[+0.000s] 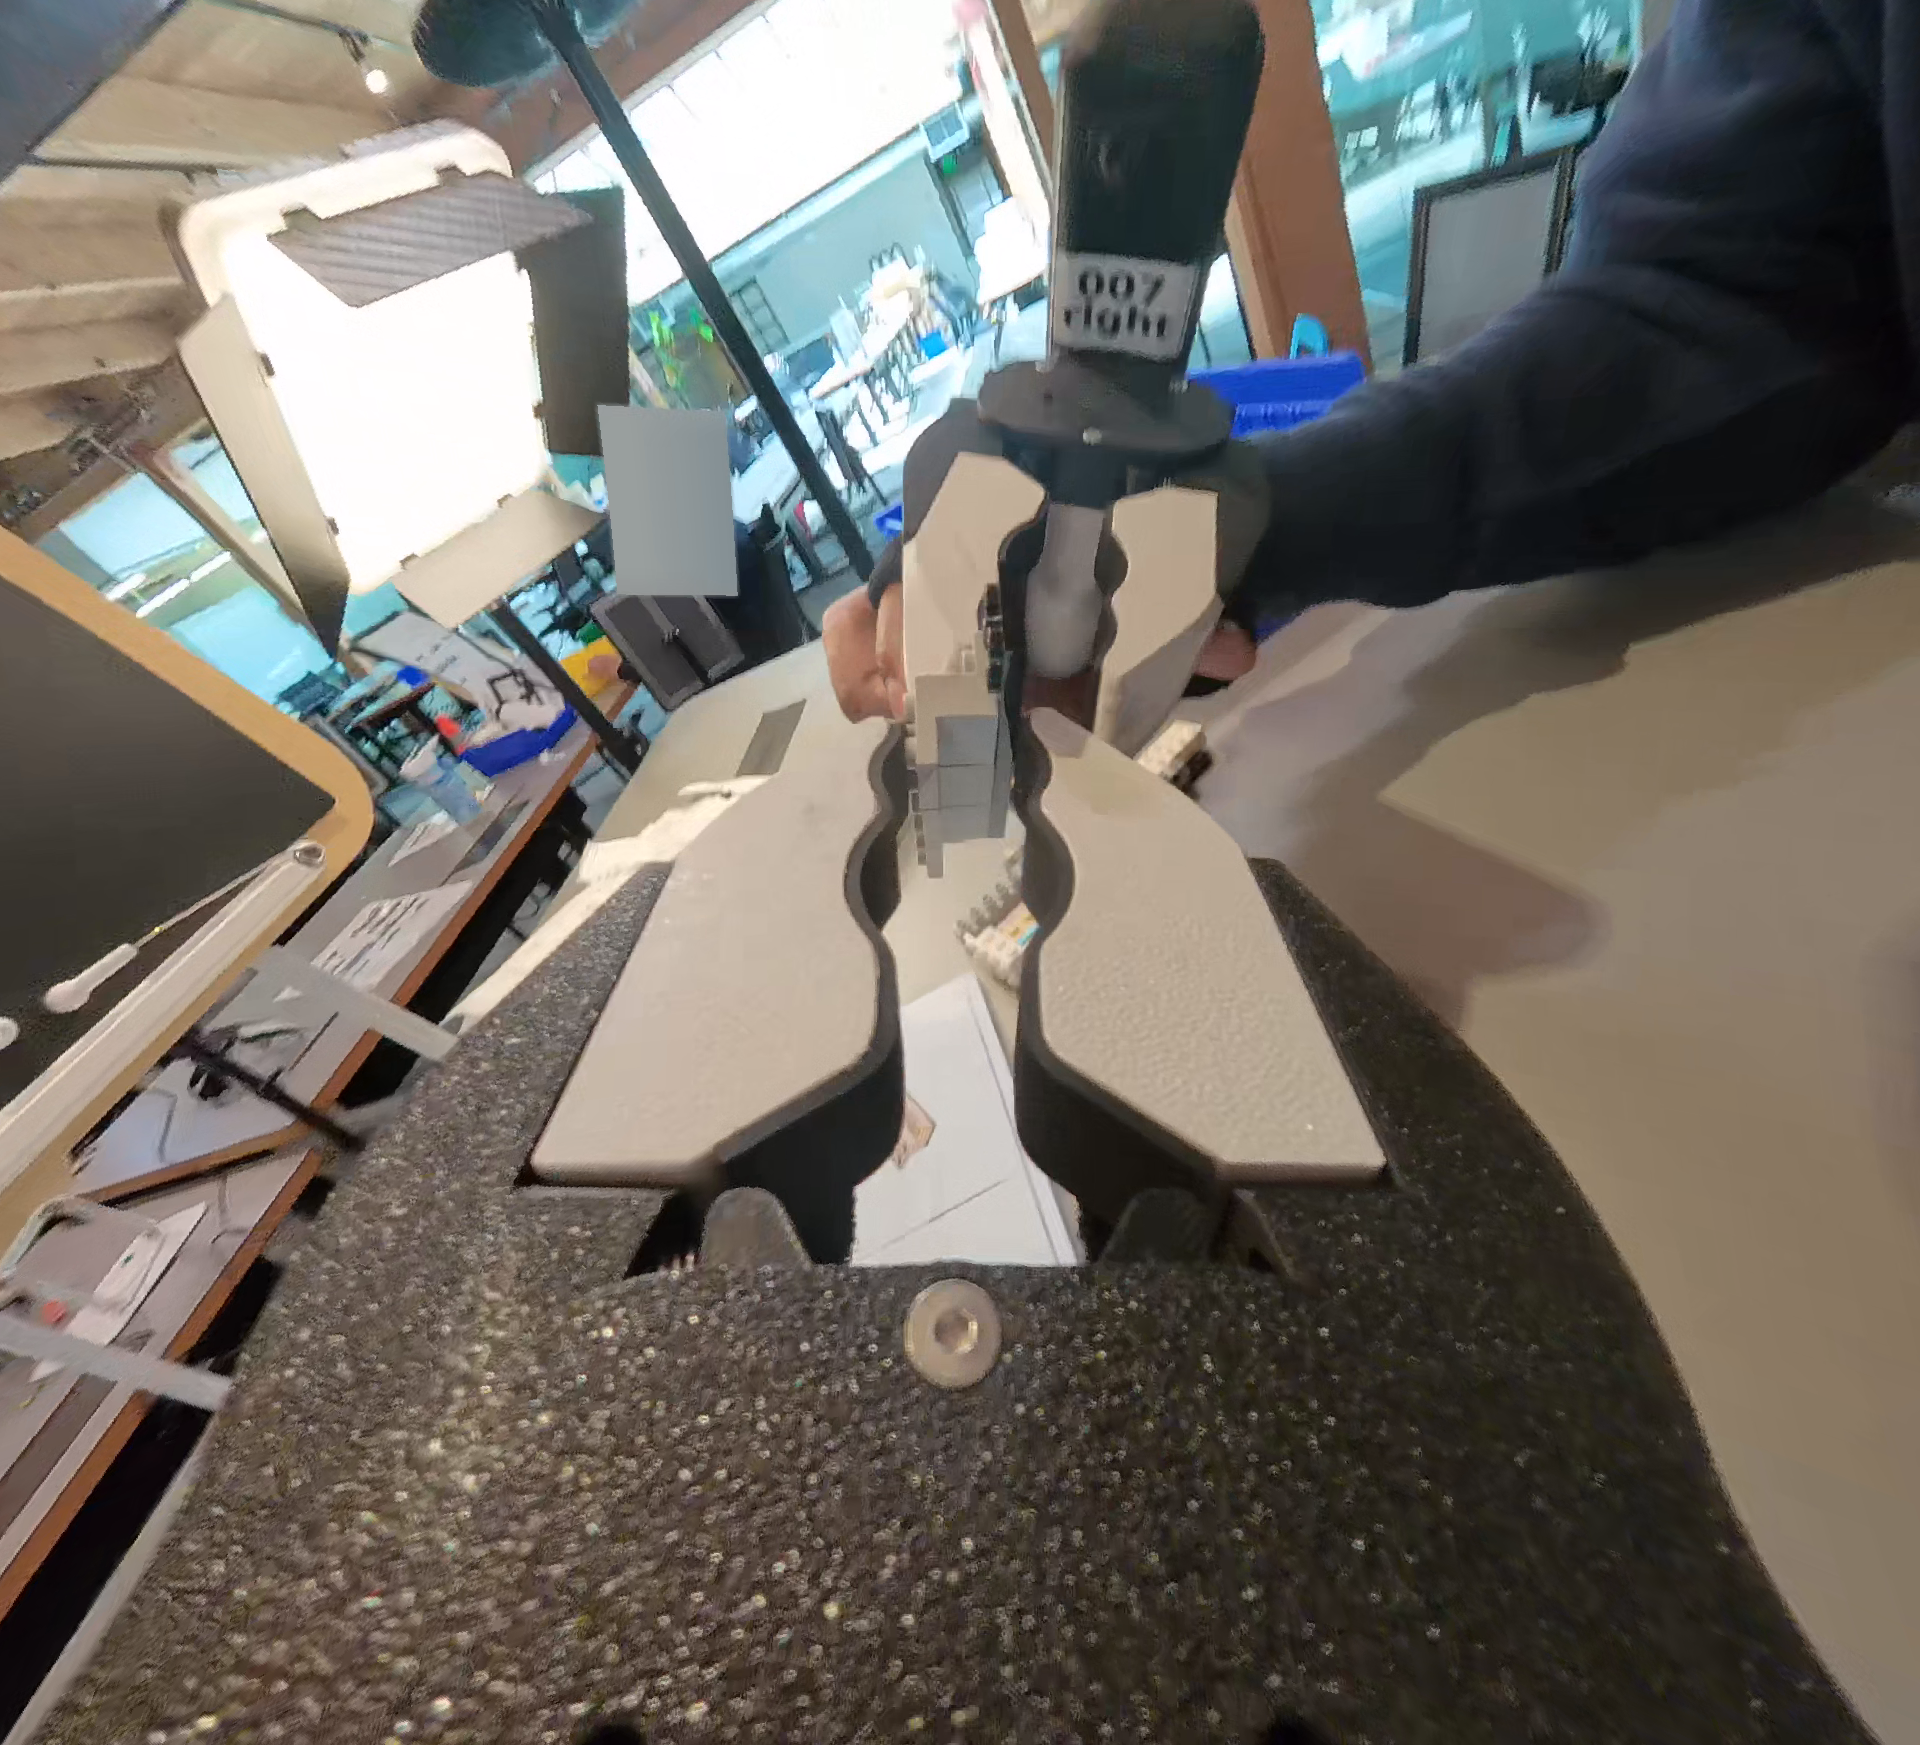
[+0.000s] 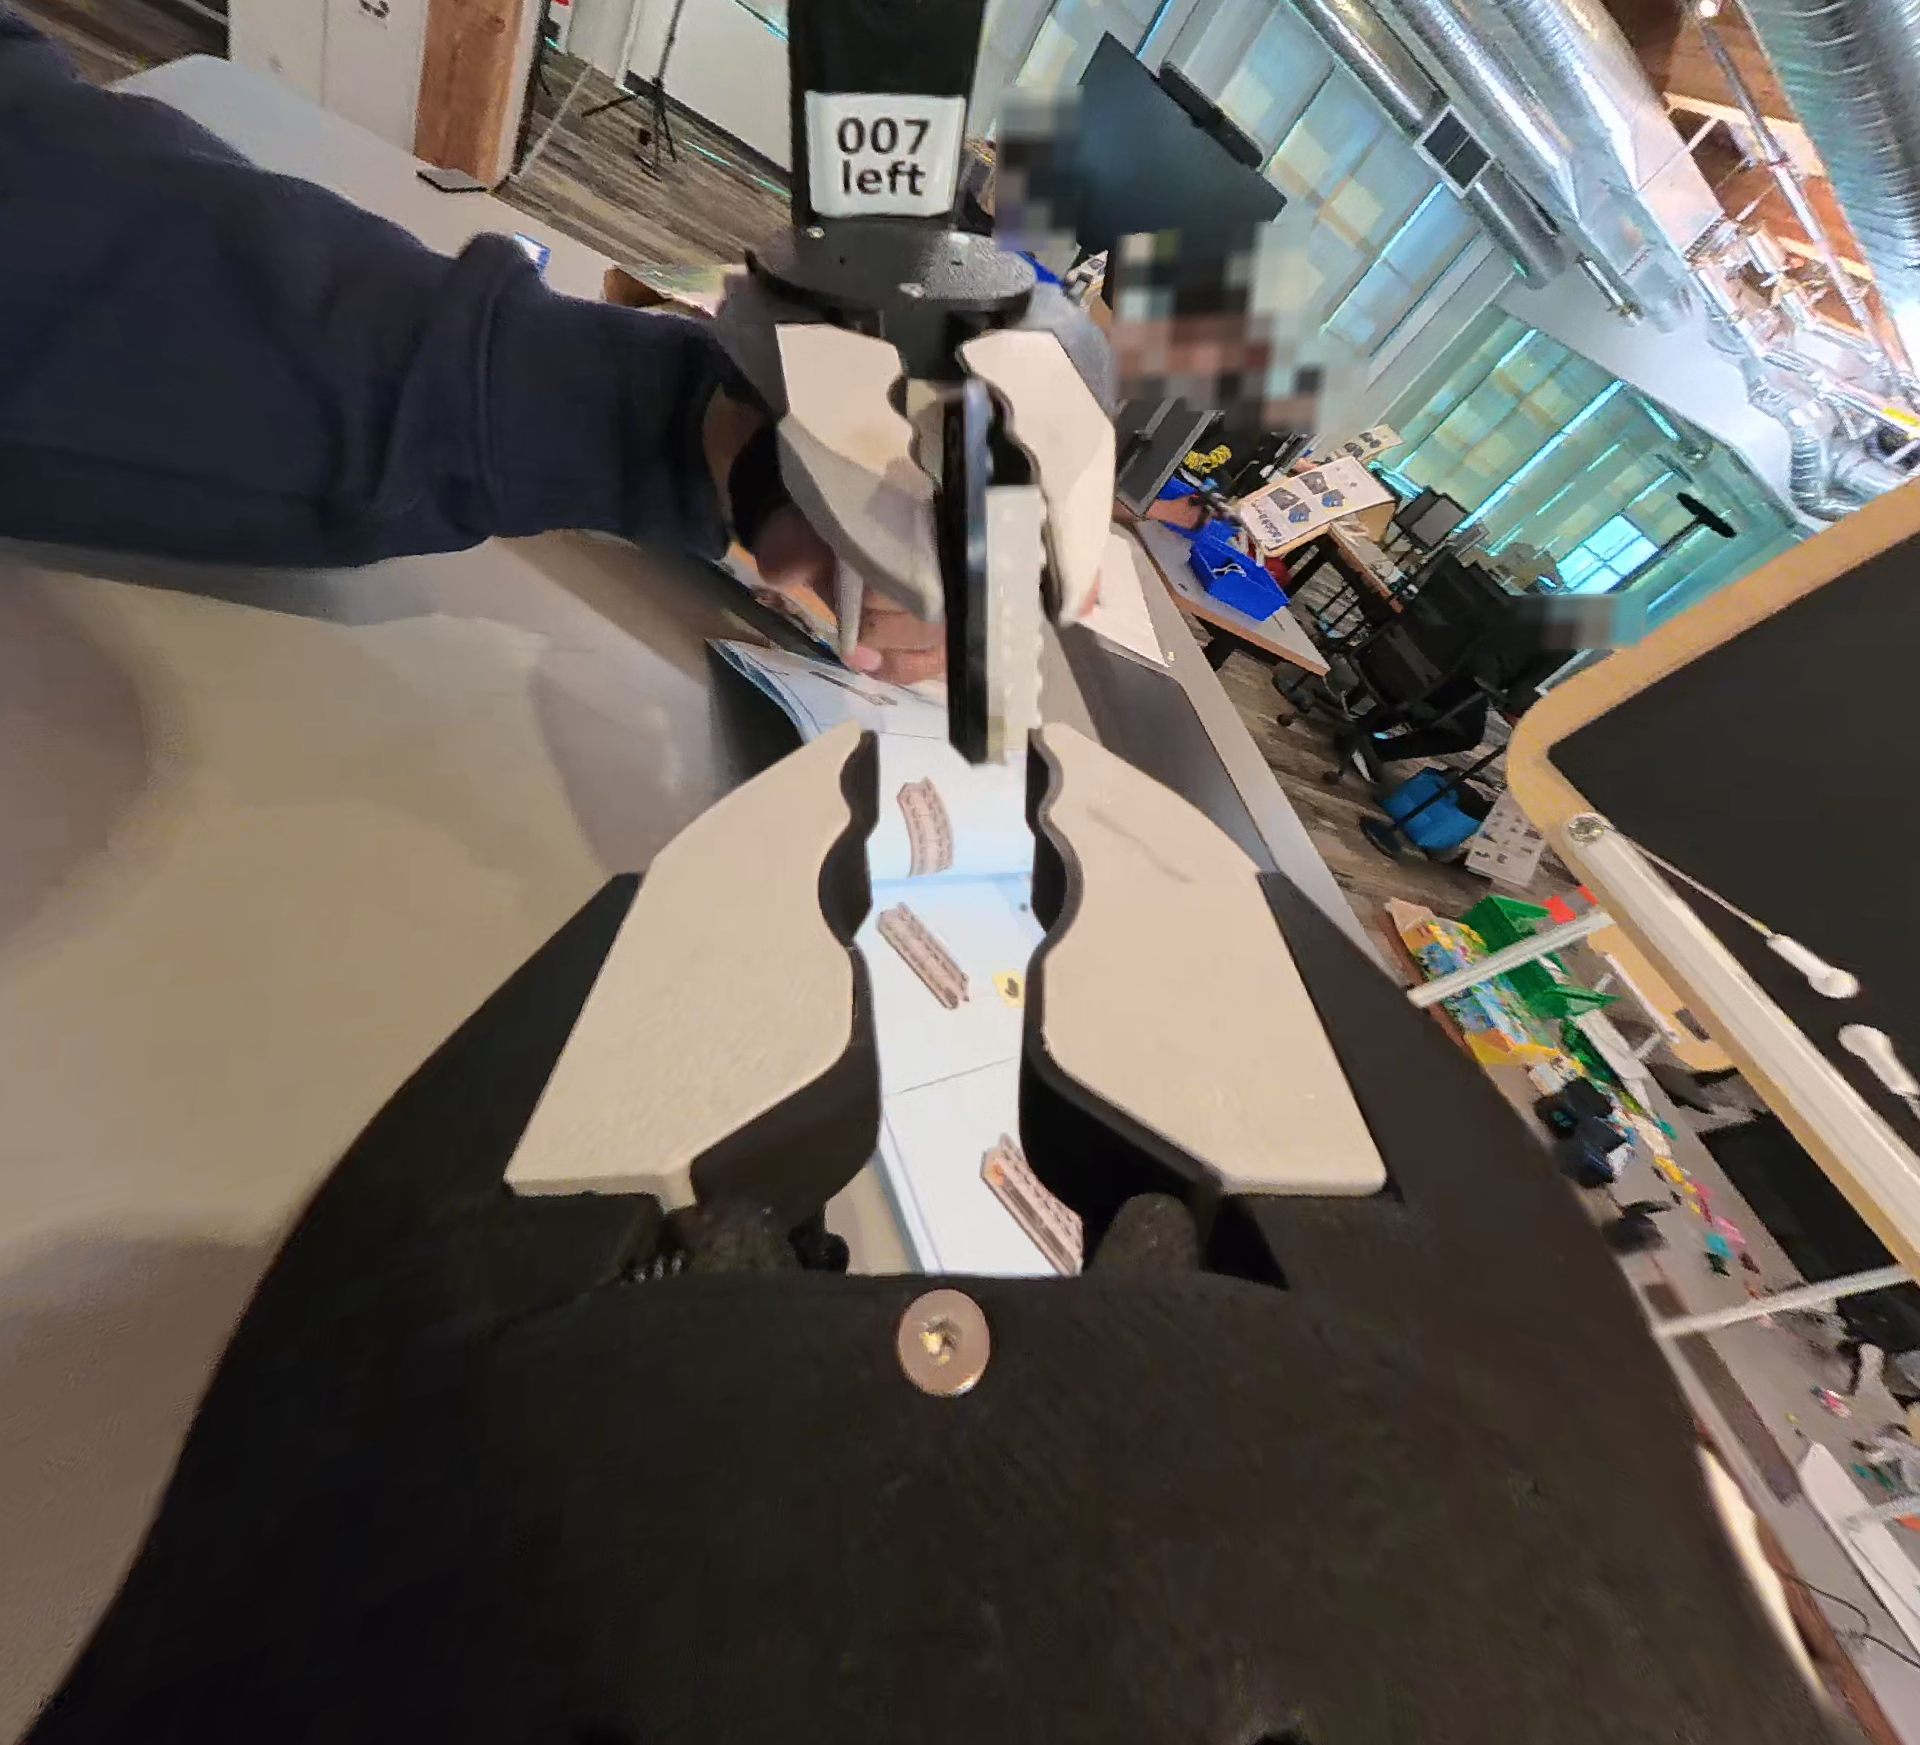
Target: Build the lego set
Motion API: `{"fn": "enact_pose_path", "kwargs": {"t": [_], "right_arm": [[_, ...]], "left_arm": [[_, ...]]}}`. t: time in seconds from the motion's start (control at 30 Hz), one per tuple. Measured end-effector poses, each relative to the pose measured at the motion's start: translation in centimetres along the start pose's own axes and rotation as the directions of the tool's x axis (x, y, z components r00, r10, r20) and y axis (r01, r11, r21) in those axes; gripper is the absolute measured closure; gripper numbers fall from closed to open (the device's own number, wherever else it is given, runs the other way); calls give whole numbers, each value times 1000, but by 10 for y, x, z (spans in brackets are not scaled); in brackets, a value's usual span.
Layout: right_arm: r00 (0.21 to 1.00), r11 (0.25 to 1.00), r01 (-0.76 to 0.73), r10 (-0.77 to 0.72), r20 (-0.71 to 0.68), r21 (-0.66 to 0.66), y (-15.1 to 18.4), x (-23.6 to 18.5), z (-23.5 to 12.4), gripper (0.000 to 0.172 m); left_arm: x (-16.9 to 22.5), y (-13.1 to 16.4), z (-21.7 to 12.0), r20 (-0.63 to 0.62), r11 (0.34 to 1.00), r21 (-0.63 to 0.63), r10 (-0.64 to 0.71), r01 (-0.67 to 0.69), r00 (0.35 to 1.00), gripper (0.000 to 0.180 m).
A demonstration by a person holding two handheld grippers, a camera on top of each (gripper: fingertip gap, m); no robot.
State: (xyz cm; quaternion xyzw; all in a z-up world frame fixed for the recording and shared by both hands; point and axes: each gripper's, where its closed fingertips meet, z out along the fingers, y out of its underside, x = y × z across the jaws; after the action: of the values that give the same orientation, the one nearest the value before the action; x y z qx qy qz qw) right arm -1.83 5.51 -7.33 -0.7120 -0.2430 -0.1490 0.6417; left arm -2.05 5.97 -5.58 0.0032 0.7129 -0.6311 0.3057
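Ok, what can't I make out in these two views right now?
- Left wrist view: the far end of the grey brick assembly disappears behind a finger of the motion-blurred right gripper, so contact there cannot be told.
- Right wrist view: the assembly's upper end is buried between the left gripper's fingers.
- Right wrist view: the brown pieces on the white sheet are too small to identify, and one is cut off by a finger.

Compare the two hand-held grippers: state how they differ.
The left hand-held gripper clamps a grey-and-black brick assembly; the right hand-held gripper stands open at its tip. Left fingers press the bricks; right fingers stand wider apart. Both have pale fingers and point at each other.
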Motion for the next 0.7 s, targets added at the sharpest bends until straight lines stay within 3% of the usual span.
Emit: {"fn": "enact_pose_path", "kwargs": {"t": [0.2,0.37,0.53,0.7], "right_arm": [[999,999,12,-10,-30,42,-12,2,0,146],[978,971,-205,198,61,125,-19,-3,-7,121],[962,931,-267,274,9,250,-37,-13,-27,134],[971,958,-205,225,-82,202,-34,-20,-31,142]], "left_arm": [[-1,-18,-6,-14,991,125,-41,42,999,161],[7,-33,-1,-56,979,199,-34,45,998,161],[22,-41,12,-145,971,230,-34,67,989,161],[38,-39,29,-226,969,226,-45,98,973,161]]}}
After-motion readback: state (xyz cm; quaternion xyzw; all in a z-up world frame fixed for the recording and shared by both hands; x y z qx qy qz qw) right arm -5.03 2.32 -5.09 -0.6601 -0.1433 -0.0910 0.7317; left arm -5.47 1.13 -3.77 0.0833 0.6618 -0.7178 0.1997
